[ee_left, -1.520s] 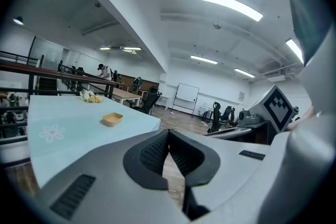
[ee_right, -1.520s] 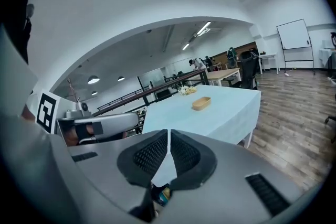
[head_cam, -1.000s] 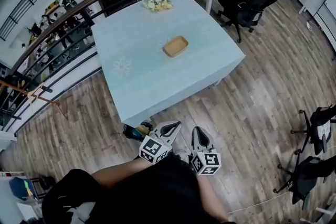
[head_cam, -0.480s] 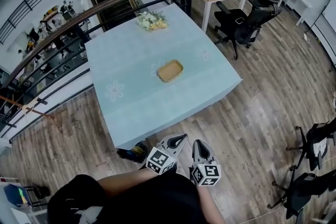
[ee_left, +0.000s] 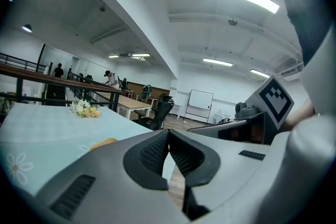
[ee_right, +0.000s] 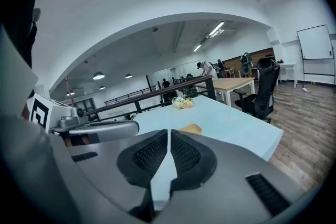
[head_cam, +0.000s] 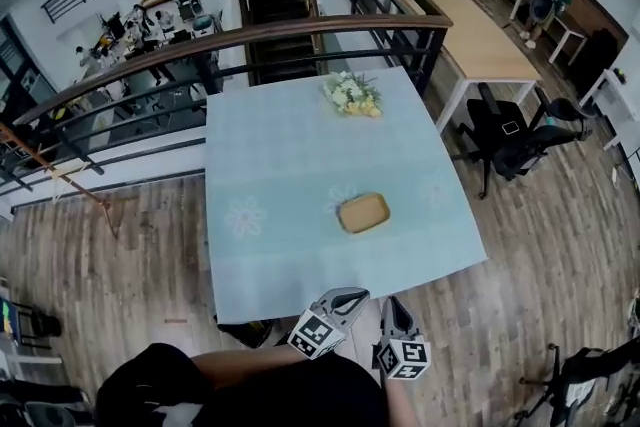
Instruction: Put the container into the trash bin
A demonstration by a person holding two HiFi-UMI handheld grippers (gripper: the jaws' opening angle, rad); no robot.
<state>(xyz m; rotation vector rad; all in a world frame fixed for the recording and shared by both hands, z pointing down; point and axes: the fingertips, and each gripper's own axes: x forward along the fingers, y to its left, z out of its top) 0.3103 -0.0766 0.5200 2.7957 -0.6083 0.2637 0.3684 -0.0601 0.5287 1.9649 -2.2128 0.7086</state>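
- The container (head_cam: 363, 213), a shallow tan tray, lies on the pale blue worktop (head_cam: 270, 165), right of centre and nearer the near edge than the far one.
- A bunch of flowers (head_cam: 352, 95) sits by the far edge, toward the right corner.
- The left gripper (head_cam: 350, 294) and right gripper (head_cam: 393, 304) are side by side just off the near edge, each with its jaws closed together on nothing.

Your left gripper (head_cam: 347, 295): jaws together, pads meeting at tips. Held low, close in front of your torso (head_cam: 290, 395), pointing forward and slightly down. Your right gripper (head_cam: 392, 302): jaws likewise pressed together, just beside left one, near parallel, not touching it. Marker cubes (head_cam: 313, 335) face up. Your left forearm (head_cam: 235, 363) bare, angled across body. Right forearm (head_cam: 402, 400) only partly in view.
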